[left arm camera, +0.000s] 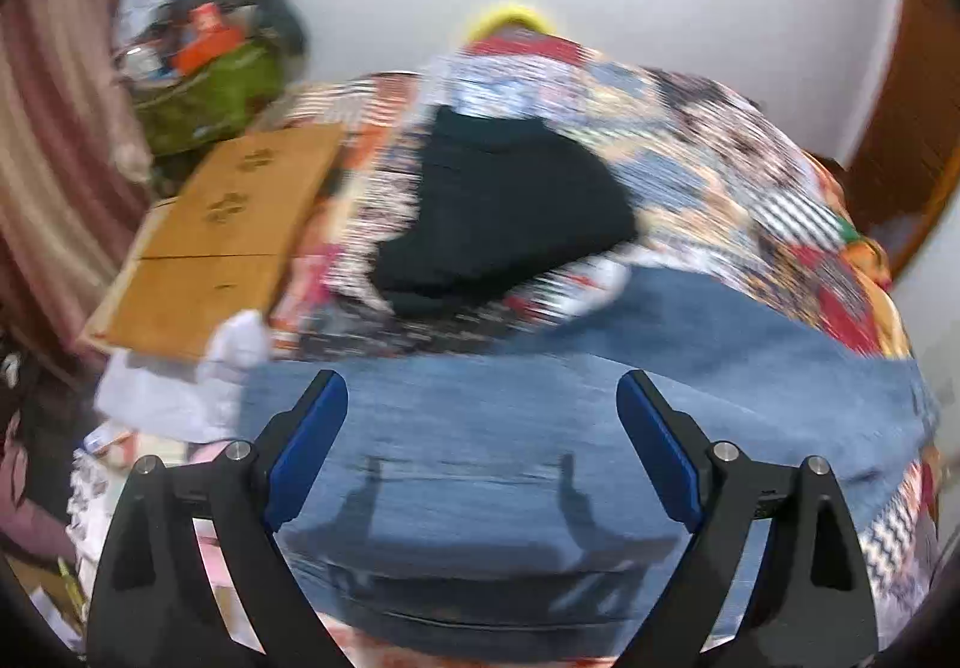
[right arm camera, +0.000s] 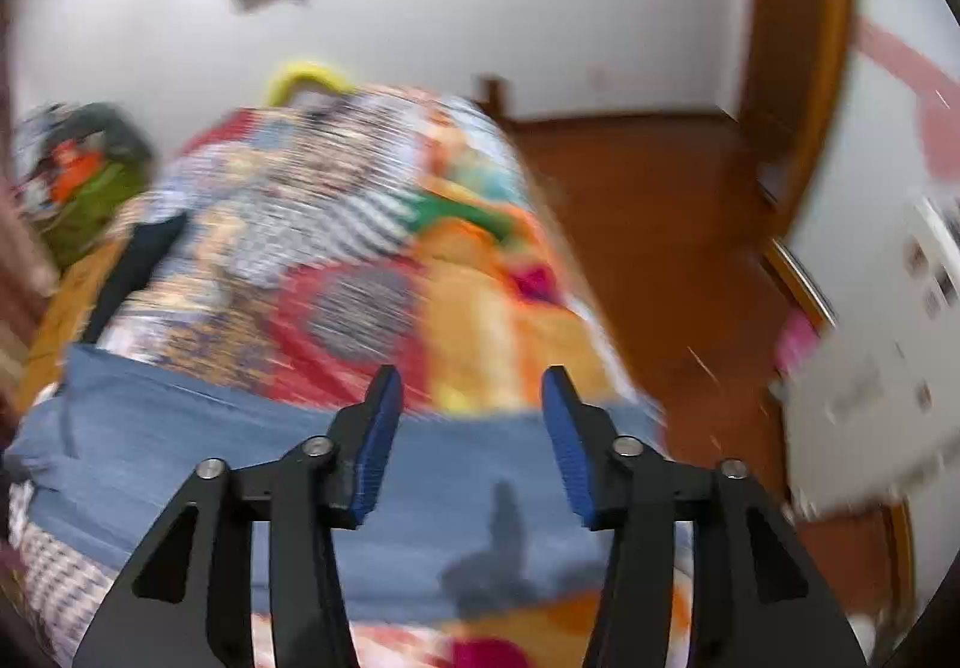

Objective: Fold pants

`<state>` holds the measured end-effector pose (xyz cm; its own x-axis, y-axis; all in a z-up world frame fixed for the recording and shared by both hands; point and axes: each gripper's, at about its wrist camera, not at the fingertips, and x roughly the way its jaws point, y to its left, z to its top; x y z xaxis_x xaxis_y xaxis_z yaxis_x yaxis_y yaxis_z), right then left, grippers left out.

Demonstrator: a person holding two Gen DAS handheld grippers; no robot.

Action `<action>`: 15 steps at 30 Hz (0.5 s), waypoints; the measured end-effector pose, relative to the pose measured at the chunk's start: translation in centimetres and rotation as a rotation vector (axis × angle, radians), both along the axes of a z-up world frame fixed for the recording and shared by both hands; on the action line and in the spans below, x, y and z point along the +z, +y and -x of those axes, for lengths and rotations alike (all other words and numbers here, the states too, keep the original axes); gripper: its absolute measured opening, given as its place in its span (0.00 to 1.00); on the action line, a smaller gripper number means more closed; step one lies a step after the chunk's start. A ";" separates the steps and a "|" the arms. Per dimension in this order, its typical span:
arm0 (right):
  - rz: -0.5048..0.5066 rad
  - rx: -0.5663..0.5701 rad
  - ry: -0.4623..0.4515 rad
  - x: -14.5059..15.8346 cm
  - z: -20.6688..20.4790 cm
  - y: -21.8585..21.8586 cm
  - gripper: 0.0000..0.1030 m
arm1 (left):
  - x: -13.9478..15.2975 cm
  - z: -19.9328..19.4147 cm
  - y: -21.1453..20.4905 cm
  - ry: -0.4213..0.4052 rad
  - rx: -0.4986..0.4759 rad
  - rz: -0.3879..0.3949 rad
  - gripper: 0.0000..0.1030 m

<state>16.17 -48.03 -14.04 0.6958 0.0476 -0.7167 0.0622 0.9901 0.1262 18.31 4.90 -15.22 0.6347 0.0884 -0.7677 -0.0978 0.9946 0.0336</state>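
Both grippers released — left gripper [left arm camera: 482, 446], right gripper [right arm camera: 471, 446] (blurred), above jeans [left arm camera: 690, 362]

L gripper [left arm camera: 482, 410] jaws wide apart, R gripper [right arm camera: 472, 404] jaws partly apart, both angled down, empty.

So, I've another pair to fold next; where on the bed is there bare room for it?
Free quilt lies right of the black folded garment, beyond the jeans. The left edge is crowded: cardboard, white cloth and a green bag.
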 end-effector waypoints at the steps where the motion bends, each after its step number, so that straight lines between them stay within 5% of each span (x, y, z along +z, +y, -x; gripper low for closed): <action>1: 0.001 0.057 -0.028 0.7 -0.7 2.3 0.46 | 0.1 -0.1 1.4 -0.004 0.020 -0.005 0.89; 6: 0.007 0.288 -0.060 2.5 -4.1 12.9 0.46 | -0.8 -0.5 9.4 0.017 0.120 -0.001 0.89; 15: 0.003 0.590 0.025 -0.5 -7.8 28.5 0.46 | -9.5 -1.0 17.9 0.210 0.175 0.168 0.89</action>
